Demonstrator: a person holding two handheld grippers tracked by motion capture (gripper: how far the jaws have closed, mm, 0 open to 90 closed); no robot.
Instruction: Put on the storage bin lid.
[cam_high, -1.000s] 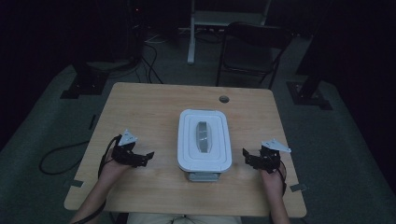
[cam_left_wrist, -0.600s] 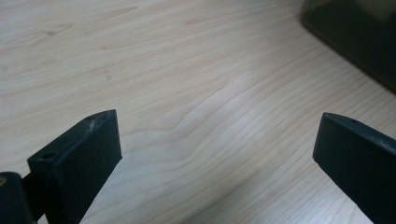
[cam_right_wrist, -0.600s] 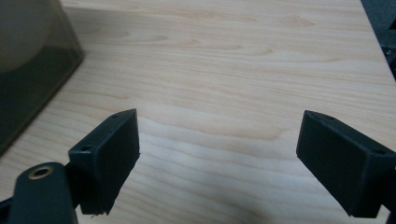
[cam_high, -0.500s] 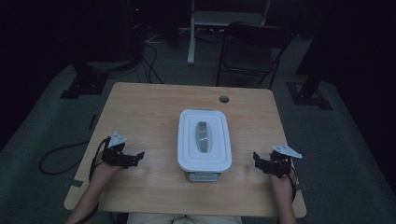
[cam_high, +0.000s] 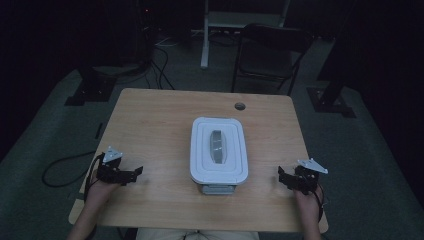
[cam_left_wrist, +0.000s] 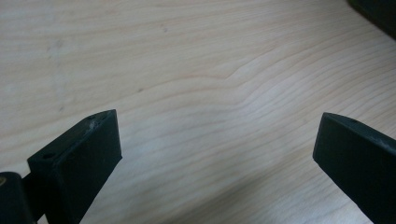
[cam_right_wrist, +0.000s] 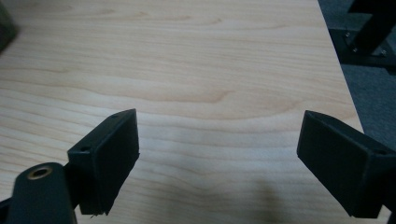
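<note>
Meanwhile, the left gripper and right gripper hover wide open, empty, over the wooden table, flanking the white lidded container between them.

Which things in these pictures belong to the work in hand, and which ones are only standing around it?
Belonging to the work:
- white lidded box, in the middle of the table
- left gripper, open, apart from the box
- right gripper, open, apart from the box

Only standing around:
- black chair behind the table
- cables on the floor
- round hole in the tabletop

White lidded box mid-table, tools flanking
</note>
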